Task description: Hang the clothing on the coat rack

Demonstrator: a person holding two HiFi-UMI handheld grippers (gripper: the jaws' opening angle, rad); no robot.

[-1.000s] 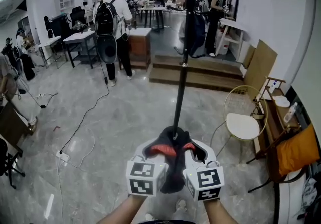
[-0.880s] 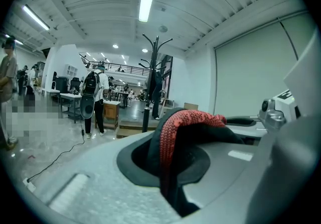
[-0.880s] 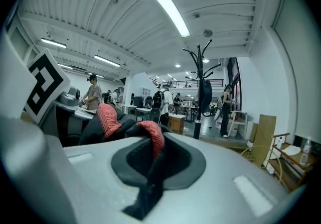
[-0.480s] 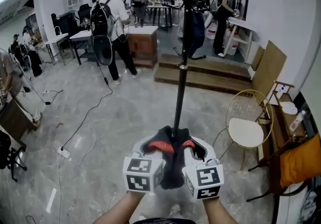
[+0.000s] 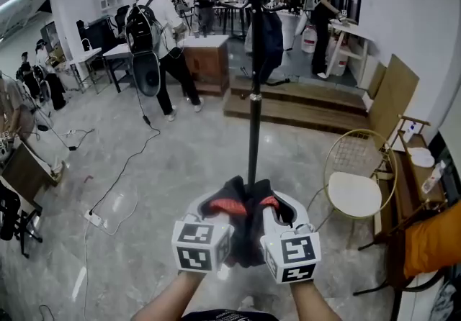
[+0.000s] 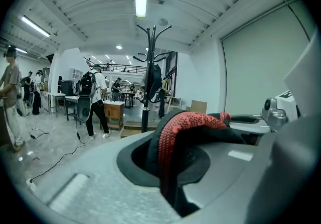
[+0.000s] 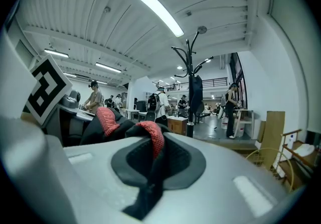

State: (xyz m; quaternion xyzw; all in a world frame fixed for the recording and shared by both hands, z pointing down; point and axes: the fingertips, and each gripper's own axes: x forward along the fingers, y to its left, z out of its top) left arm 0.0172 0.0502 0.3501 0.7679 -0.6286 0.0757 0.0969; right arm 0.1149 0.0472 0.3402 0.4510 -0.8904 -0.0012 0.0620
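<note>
A black garment with a red knitted collar (image 5: 241,215) is bunched between my two grippers, low in the head view. My left gripper (image 5: 216,213) is shut on the collar (image 6: 173,137), with black cloth trailing down from its jaws. My right gripper (image 5: 270,211) is shut on the other part of the collar (image 7: 150,142). Straight ahead stands the black coat rack (image 5: 253,89), its pole rising just beyond the garment. A dark garment (image 5: 270,42) hangs from the rack's upper hooks. In the right gripper view the rack's hooks (image 7: 189,60) show against the ceiling.
A round wire chair with a white seat (image 5: 354,190) stands right of the rack. Wooden steps (image 5: 302,107) lie behind it. A person with a black backpack (image 5: 155,32) stands at the back left by tables. A cable (image 5: 122,168) runs over the floor at left.
The view has tilted up and moved closer to the rack, so its pole and hanging garment fill more of the frame. Both grippers keep the garment and stay side by side.
</note>
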